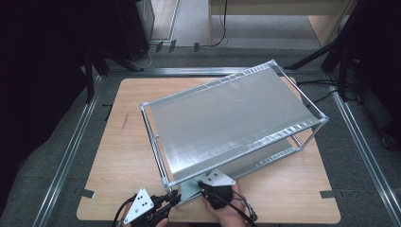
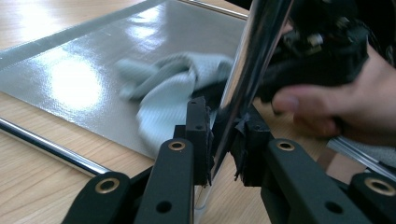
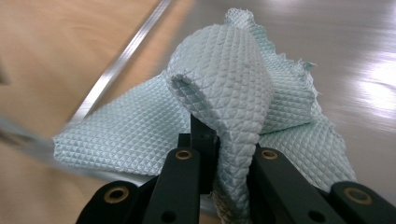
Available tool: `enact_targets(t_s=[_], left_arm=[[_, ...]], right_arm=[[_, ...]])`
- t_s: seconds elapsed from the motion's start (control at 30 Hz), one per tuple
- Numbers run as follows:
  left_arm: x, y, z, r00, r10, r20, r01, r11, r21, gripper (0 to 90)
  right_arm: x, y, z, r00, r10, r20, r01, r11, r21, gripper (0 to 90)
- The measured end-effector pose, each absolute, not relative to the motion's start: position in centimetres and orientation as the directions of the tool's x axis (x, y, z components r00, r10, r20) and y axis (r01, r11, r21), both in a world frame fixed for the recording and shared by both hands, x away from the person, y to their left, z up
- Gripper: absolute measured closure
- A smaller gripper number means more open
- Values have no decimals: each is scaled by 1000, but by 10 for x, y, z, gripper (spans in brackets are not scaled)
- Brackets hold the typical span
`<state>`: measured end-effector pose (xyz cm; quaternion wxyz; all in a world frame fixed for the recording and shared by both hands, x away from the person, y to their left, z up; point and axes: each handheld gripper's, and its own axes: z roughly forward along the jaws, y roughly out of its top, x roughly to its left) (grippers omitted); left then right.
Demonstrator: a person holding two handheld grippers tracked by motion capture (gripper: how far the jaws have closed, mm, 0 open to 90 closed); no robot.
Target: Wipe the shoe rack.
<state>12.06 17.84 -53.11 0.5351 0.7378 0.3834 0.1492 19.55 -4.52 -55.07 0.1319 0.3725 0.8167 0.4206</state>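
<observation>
The left gripper [image 2: 223,140] clamps the rack's chrome post [image 2: 247,70], steadying it. To its right the right gripper [image 3: 224,154] pinches a pale green cloth [image 3: 224,93] – it drapes ahead of those fingers onto the lower shelf [image 3: 336,42], stretching away beyond.

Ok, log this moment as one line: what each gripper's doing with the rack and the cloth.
left gripper: shut on rack's corner post | right gripper: shut on pale green cloth | cloth on lower shelf | rack on table
</observation>
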Motion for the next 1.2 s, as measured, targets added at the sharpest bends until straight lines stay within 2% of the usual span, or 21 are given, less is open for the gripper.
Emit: enact_targets(t_s=[0.13, 0.3, 0.5, 0.57, 0.6, 0.7, 1.2], left_arm=[[120, 180, -530, 662, 725, -190, 404, -131, 905, 781], [120, 182, -531, 662, 725, -187, 405, -138, 904, 781], [120, 186, -531, 654, 733, -187, 409, -135, 903, 781], [120, 187, -531, 652, 734, -188, 409, -132, 903, 780], [120, 188, -531, 650, 736, -189, 409, -130, 903, 780], [120, 189, -531, 648, 739, -186, 408, -130, 904, 781], [122, 204, -529, 617, 763, -192, 400, -94, 912, 781]], right_arm=[[186, -31, -550, -724, 687, 60, 452, 407, 794, 844], [197, -44, -548, -701, 712, 30, 453, 413, 790, 844], [222, -92, -549, -614, 788, 45, 506, 350, 788, 836], [229, -109, -550, -584, 811, 35, 523, 343, 780, 805], [237, -126, -550, -545, 836, 59, 554, 307, 774, 813], [245, -147, -548, -485, 874, 26, 564, 290, 774, 846], [280, -239, -542, -224, 973, 46, 613, 104, 783, 845]])
